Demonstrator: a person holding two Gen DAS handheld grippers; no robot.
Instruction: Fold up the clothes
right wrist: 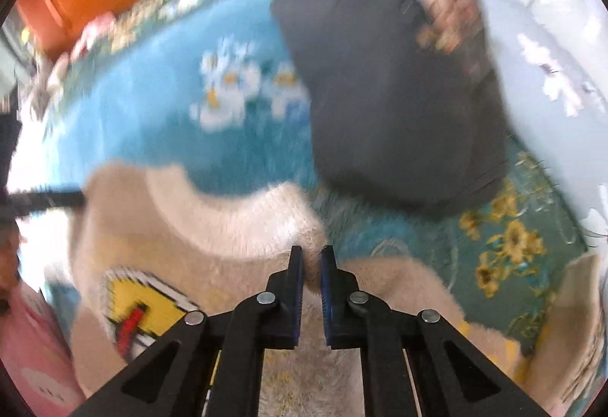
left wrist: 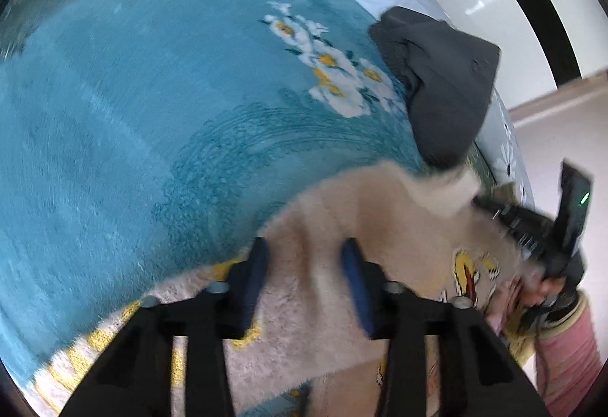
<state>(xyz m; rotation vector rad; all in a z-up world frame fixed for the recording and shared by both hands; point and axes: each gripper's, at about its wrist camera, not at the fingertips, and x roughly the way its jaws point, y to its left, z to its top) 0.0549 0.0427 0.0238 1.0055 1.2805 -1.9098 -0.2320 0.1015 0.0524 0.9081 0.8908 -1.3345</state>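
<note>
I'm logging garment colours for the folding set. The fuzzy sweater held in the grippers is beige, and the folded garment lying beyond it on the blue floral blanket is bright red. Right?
Not quite. The folded garment is dark grey, not bright red; both wrist views show it. The rest holds: the fuzzy sweater is beige, and the dark garment lies beyond it on the blue floral blanket.

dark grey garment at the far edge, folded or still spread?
Folded. The dark grey garment lies as a compact, layered bundle on the blue blanket, beyond the beige sweater. How neatly it is folded: cannot tell, because of blur.
</note>
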